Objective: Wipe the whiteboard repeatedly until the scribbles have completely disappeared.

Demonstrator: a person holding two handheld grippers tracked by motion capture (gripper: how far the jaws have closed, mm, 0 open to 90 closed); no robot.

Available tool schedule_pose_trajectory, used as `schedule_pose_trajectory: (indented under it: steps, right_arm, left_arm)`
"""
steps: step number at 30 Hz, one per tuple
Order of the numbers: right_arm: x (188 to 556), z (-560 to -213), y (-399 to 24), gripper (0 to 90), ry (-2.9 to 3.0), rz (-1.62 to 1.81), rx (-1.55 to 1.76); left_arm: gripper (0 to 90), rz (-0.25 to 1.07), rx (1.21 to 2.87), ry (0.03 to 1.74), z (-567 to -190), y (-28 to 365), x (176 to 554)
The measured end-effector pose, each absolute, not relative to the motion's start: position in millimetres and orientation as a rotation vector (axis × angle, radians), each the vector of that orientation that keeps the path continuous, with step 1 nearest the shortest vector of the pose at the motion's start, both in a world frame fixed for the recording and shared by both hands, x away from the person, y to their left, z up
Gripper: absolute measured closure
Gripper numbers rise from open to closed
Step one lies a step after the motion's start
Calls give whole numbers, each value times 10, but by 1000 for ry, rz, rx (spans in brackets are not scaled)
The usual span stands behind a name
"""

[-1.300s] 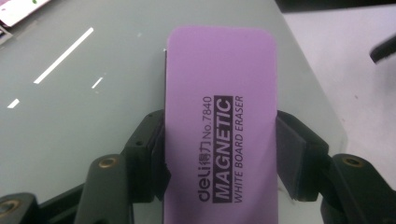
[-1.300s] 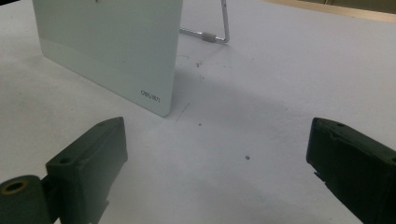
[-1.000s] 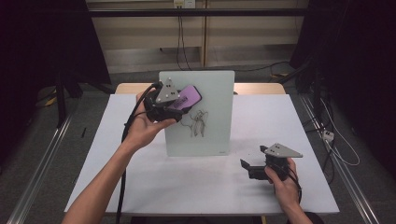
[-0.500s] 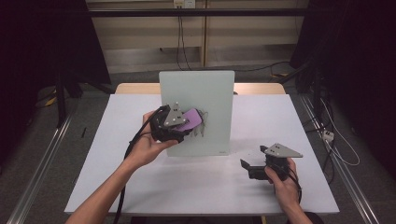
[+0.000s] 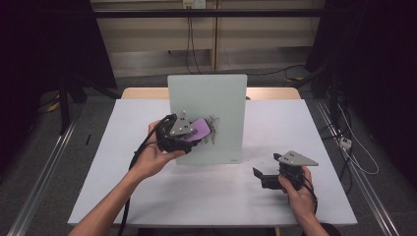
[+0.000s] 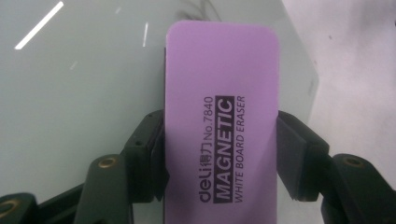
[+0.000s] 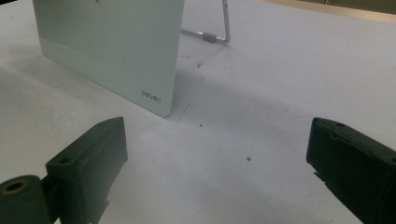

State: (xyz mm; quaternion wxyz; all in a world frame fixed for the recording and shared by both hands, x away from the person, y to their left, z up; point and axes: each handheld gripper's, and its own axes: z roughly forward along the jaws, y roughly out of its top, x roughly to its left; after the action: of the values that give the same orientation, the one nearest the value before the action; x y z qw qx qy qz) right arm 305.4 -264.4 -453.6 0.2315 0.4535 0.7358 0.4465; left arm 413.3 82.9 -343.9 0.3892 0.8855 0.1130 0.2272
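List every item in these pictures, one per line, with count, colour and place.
whiteboard: one, pale glass-white, upright on its wire stand at the table's middle, dark scribbles near its centre.
eraser: one, purple, printed "MAGNETIC WHITE BOARD ERASER", against the whiteboard's face beside the scribbles.
wire stand: one, metal, behind the whiteboard.
table: one, white top, wooden far edge.
cables: several, dark, on the floor and wall behind the table.
left gripper: one, black, jaws clamped on the eraser's sides.
right gripper: one, black, jaws wide apart, resting low over the table's right front.
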Motion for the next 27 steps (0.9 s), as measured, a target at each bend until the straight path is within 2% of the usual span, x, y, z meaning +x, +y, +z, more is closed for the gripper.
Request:
schedule_pose_trajectory:
  steps: [8, 27]
  right_arm:
    - [3051, -4534, -2646, 50, 2023, 1228, 1244]
    - [3043, -4528, -2644, 50, 2021, 1230, 1239]
  left_arm:
    - [409, 590, 2167, 325, -3151, 806, 4266]
    - [408, 528, 2316, 204, -3534, 440, 4105]
